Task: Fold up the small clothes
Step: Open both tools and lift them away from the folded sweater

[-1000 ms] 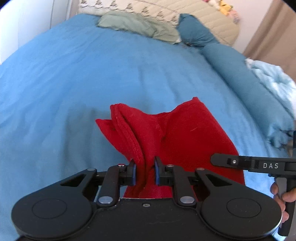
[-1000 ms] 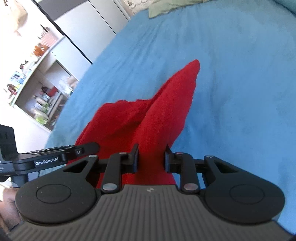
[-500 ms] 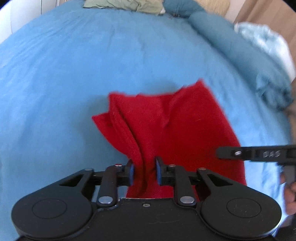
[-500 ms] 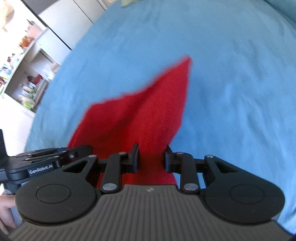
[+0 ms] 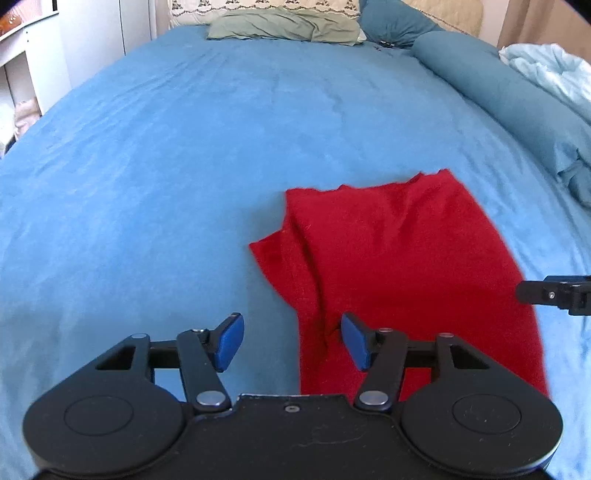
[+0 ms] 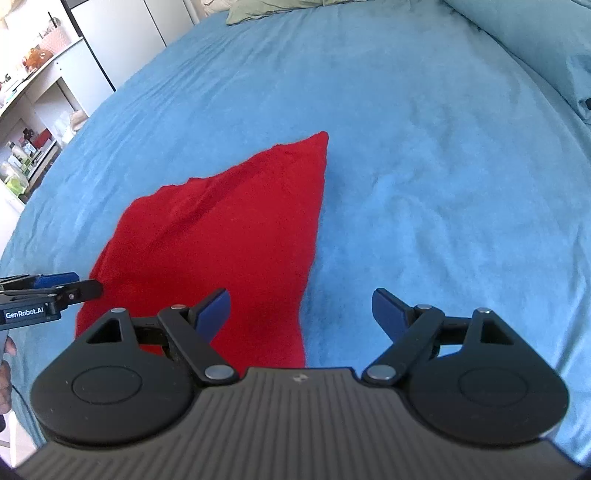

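Note:
A small red garment (image 5: 399, 258) lies folded on the blue bedspread (image 5: 184, 147), with a bunched fold along its left side. My left gripper (image 5: 291, 341) is open just above the garment's near left edge, holding nothing. In the right wrist view the red garment (image 6: 221, 240) lies to the left. My right gripper (image 6: 301, 314) is open over its near right edge, holding nothing. The left gripper's tip (image 6: 55, 291) shows at the left edge there, and the right gripper's tip (image 5: 554, 295) shows at the right edge of the left wrist view.
Pillows (image 5: 288, 26) lie at the head of the bed. A rolled teal duvet (image 5: 517, 99) and a light blue blanket (image 5: 554, 70) run along the right side. White shelves (image 6: 33, 110) with small items stand left of the bed.
Both grippers were shut on the red garment and have opened. The garment has dropped flat onto the bedspread and both grippers have drawn back a little.

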A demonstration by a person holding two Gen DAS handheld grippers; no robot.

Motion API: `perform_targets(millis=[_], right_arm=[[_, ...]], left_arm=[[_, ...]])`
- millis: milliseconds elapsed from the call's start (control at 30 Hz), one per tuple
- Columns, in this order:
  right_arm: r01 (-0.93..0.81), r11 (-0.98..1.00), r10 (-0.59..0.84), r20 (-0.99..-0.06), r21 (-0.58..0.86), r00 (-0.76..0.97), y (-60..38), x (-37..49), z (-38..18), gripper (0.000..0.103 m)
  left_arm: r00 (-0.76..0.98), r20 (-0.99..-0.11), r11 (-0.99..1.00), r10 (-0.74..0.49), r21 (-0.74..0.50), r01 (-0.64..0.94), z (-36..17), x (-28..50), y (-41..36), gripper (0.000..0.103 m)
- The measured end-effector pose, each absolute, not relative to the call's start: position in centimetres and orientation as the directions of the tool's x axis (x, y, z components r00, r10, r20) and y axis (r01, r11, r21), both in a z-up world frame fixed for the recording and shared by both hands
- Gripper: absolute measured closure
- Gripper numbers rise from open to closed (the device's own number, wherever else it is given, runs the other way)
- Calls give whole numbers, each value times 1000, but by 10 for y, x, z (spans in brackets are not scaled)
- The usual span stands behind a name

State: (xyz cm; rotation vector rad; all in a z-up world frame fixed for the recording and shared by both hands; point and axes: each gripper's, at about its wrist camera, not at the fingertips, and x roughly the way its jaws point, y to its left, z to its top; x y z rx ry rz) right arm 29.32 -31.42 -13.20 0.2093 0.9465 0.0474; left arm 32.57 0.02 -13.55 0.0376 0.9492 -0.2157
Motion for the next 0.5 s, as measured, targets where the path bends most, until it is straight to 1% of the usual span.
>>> perform_targets(millis=[100,200,300,433,467,500], right_arm=[[37,985,115,-794,171,597,-313,293,-148,4],[36,981,128,-770,192,625,-319,287,-159,0],[48,973,140,-745,225,652,-324,282,-163,0],[44,977,118,-694,211,710,-317,264,-134,0],[38,977,116,-678,208,725,-314,256,-123,0],[35,978,112,-665,204,738,-312,247,-110,0]], left_arm=[[588,-793,976,-162,-42,213,-153,320,-1,37],[624,-763,976,-168,-42,212,-161,314,3,37],[651,-741,977,-165,-33,211,-160,309,2,36],[711,-689,976,-142,22,216,-131,295,1,38],[725,-673,976,-151,17,219,-117,288,3,36],[735,-659,976,-156,10,217,-106,282,5,29]])
